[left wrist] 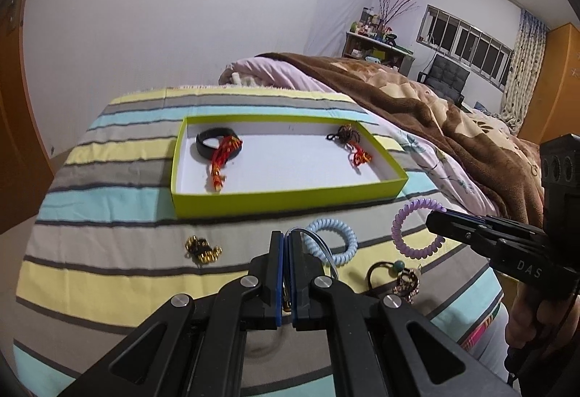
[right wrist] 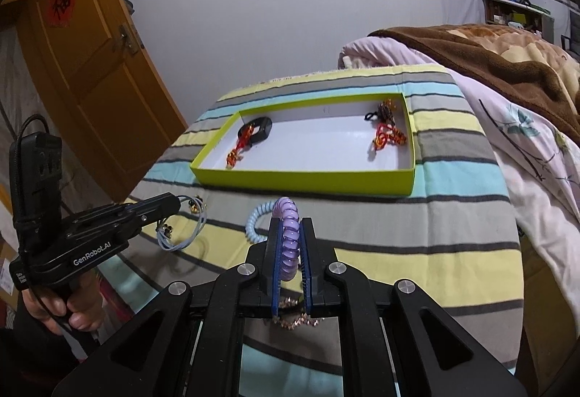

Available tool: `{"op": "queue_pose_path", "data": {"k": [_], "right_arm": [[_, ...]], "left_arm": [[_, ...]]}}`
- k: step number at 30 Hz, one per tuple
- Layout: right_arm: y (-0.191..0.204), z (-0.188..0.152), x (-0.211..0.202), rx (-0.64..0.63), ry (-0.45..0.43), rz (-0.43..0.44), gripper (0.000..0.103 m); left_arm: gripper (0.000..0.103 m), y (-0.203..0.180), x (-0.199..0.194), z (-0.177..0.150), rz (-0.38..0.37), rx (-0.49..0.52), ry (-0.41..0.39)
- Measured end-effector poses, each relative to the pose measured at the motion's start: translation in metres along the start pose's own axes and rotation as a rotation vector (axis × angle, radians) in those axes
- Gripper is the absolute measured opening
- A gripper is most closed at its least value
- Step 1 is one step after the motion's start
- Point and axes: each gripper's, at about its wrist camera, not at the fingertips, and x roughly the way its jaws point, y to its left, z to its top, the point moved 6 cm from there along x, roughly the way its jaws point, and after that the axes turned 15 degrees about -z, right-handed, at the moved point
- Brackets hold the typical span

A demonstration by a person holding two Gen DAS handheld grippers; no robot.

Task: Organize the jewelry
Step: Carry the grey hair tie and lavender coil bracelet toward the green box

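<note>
A green-rimmed box [left wrist: 290, 195] [right wrist: 304, 181] lies on the striped cloth. In it are a black bangle [left wrist: 214, 143] [right wrist: 259, 130] with a red cord piece [left wrist: 223, 157], and a dark and red knotted piece [left wrist: 349, 141] [right wrist: 386, 128]. My left gripper [left wrist: 287, 237] [right wrist: 179, 203] is shut on a thin light-blue cord necklace [left wrist: 317, 241] [right wrist: 188, 237]. My right gripper [right wrist: 291, 226] [left wrist: 435, 219] is shut on a purple coil hair tie [right wrist: 288, 241] [left wrist: 417, 230]. A blue coil hair tie [left wrist: 331, 241] [right wrist: 255, 221] lies on the cloth between them.
A gold bead piece [left wrist: 203, 248] lies on the cloth to the left. A dark cord with a green bead and a chain [left wrist: 395, 275] lie to the right; a chain [right wrist: 295, 319] shows under my right gripper. A bed with a brown blanket [left wrist: 417, 96] is on the right, a door [right wrist: 90, 52] on the left.
</note>
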Motion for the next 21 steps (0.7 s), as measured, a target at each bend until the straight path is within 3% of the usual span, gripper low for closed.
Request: {"op": "queue_pose_path", "data": {"k": [21], "right_arm": [[-0.047,0.057,0.050,0.049,-0.008,-0.075,0.009]], "left_arm": [[0.002,0.049,0.033,0.060,0.092,-0.001,-0.022]]}}
